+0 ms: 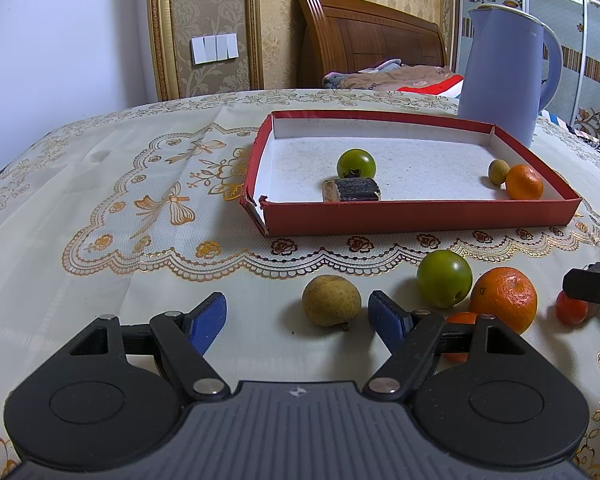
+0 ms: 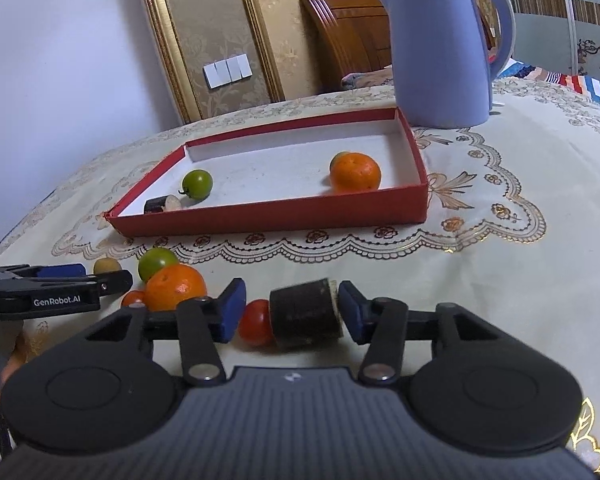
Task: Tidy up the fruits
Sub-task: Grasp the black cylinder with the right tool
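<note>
Red box (image 1: pixel 420 212) holds four fruits — five wait at six o'clock; left gripper (image 1: pixel 296 316) spread, right gripper (image 2: pixel 292 314) spread around a dark chunk (image 2: pixel 306 314).

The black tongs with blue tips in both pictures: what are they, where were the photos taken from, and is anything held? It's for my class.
A person holds one set of tongs in each hand; a camera on each looks forward along them. One picture is from the left tongs, the other from the right tongs. On the tablecloth stand a red box holding some fruit and a blue kettle. The left tongs are open before a yellowish fruit. The right tongs straddle a dark stubby piece, with a gap at one pad, so nothing is gripped yet.
</note>
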Tool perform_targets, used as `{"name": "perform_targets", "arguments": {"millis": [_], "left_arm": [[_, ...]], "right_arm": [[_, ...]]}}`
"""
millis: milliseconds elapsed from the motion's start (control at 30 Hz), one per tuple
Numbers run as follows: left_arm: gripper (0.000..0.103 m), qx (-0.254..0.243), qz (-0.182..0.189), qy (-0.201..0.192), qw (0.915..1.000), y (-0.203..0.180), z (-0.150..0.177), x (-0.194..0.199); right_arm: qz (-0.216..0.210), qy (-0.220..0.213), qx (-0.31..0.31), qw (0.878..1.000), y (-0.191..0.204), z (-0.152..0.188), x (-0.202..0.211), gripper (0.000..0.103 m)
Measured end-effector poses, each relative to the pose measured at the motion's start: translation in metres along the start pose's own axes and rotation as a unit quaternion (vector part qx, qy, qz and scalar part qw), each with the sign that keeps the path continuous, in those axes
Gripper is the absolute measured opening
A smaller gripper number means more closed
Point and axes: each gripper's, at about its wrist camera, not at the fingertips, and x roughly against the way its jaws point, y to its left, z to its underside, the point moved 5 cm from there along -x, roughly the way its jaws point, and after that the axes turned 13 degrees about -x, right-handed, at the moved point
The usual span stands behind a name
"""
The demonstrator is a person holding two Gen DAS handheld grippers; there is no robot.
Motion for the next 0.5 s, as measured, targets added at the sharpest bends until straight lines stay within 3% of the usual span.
{"name": "perform_targets", "arguments": {"millis": [233, 500], "left_arm": [[0.079, 0.0, -0.001, 0.001, 1.0, 0.0, 0.0, 0.0], [0.079, 0.001, -0.001, 0.0, 1.0, 0.0, 0.0, 0.0]], "right_arm": [[0.037, -0.028, 0.051, 0.998, 0.001, -0.001, 0.01, 0.042], [0.029, -0.016, 0.029, 0.999, -0.018, -0.002, 0.016, 0.047]]}}
